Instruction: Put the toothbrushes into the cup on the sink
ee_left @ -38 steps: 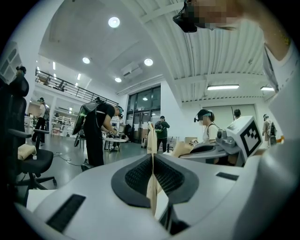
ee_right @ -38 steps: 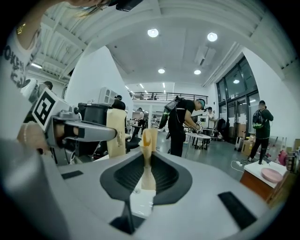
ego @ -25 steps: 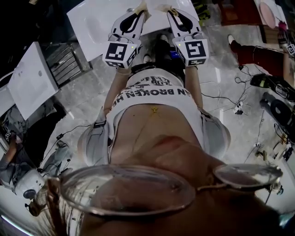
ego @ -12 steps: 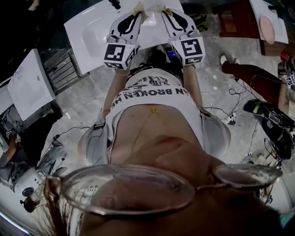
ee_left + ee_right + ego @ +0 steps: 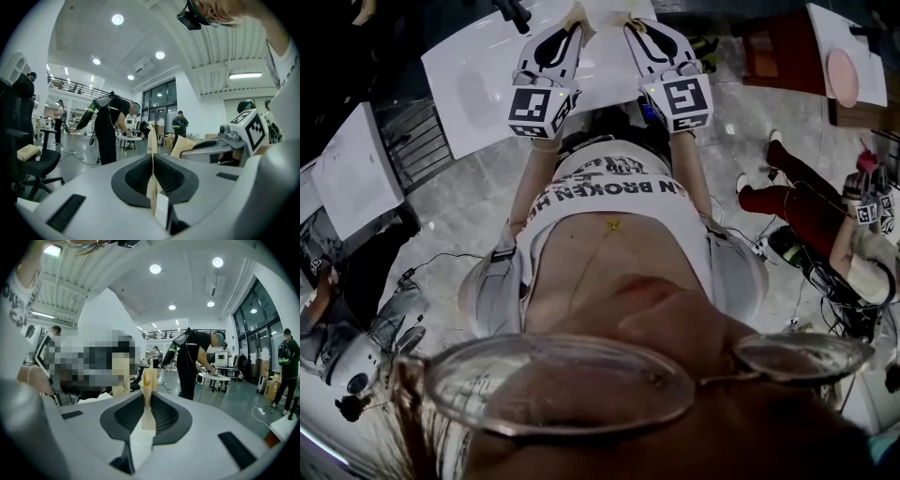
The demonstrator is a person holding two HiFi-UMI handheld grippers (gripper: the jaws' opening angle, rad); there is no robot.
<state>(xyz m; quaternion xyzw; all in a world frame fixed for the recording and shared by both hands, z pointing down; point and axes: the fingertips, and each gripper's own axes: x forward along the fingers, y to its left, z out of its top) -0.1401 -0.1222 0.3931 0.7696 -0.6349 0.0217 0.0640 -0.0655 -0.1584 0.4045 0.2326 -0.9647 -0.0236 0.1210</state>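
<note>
Open lab hall, mezzanine point(image 5: 75, 86), floor cables point(image 5: 441, 256)

Head view dim, corners dark, heavy fisheye bend — glasses point(image 5: 562, 389) blurred up close. Gripper views bright under round ceiling lights point(image 5: 117, 19); black rim all round.

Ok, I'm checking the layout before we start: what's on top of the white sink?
On the white sink only a dark faucet shows, at its far edge. The left gripper and right gripper cover its middle, so that part cannot be seen.
</note>
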